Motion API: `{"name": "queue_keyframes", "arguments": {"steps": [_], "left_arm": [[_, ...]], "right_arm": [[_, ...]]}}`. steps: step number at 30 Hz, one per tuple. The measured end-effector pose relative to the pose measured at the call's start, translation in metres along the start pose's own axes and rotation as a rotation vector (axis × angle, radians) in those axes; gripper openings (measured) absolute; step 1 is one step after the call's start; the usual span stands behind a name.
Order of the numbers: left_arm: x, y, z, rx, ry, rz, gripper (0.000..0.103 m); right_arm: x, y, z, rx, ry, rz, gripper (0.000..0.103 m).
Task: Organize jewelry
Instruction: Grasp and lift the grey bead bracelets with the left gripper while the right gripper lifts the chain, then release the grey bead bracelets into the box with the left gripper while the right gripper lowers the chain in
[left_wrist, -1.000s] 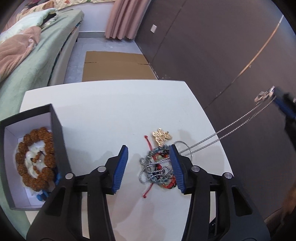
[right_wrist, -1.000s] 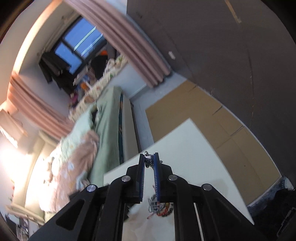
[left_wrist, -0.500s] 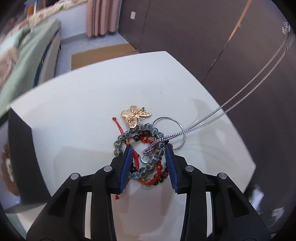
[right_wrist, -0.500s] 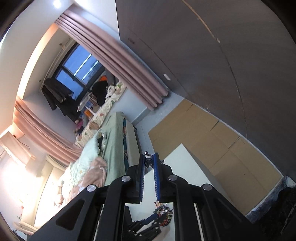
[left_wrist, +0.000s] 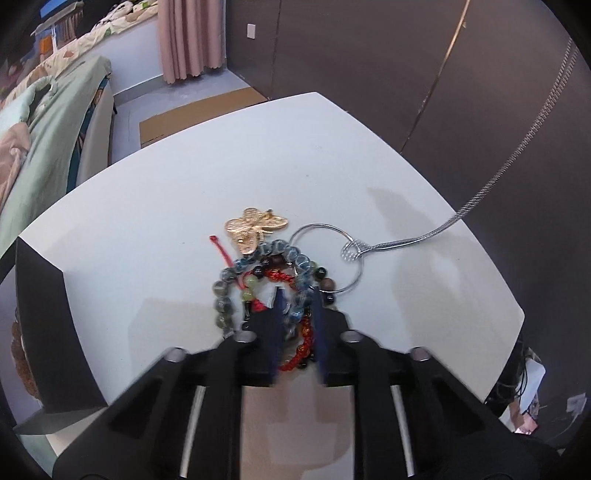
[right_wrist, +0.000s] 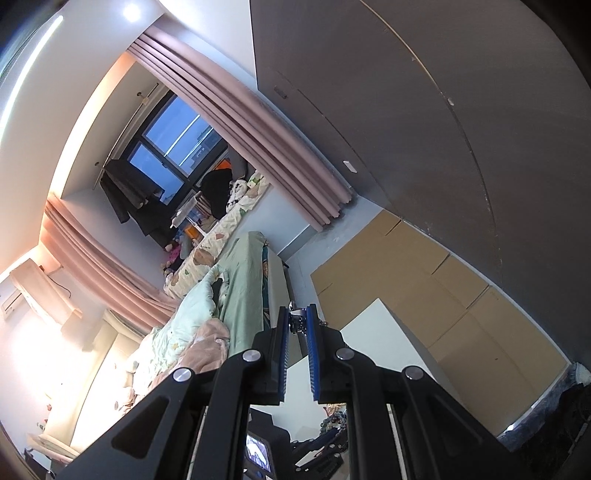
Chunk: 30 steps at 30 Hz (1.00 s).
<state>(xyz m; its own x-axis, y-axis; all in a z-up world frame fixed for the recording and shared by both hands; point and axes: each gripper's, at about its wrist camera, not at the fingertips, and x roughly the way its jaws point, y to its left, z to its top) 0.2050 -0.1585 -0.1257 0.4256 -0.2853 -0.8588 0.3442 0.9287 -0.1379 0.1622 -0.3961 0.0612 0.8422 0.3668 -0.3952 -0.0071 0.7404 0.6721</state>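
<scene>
Left wrist view: left gripper (left_wrist: 297, 295) clenched on the bead bracelets (left_wrist: 264, 280) heaped mid-table (left_wrist: 155, 206); gold butterfly (left_wrist: 256, 227) just beyond — silver chain (left_wrist: 491, 184) runs taut up and right from a ring (left_wrist: 330, 254).

Right wrist view: right gripper (right_wrist: 297, 317) raised high — pinching the chain's end (right_wrist: 297, 320).
</scene>
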Motion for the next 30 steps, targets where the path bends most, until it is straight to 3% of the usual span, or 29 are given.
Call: {"name": "queue_keyframes", "arguments": {"steps": [3, 14, 21, 30], "left_arm": [[-0.006, 0.013, 0.003, -0.051, -0.003, -0.05, 0.01], [-0.085, 0.063, 0.018, -0.21, -0.17, -0.178, 0.01], [-0.134, 0.093, 0.012, -0.256, -0.259, -0.153, 0.01], [-0.161, 0.145, -0.012, -0.36, -0.282, -0.1, 0.01]], "right_arm": [[0.001, 0.004, 0.0, -0.01, 0.005, 0.022, 0.009], [-0.004, 0.062, -0.016, -0.092, 0.004, 0.163, 0.009], [-0.009, 0.105, -0.029, -0.137, -0.015, 0.237, 0.009], [-0.007, 0.158, -0.051, -0.205, -0.001, 0.302, 0.009]]}}
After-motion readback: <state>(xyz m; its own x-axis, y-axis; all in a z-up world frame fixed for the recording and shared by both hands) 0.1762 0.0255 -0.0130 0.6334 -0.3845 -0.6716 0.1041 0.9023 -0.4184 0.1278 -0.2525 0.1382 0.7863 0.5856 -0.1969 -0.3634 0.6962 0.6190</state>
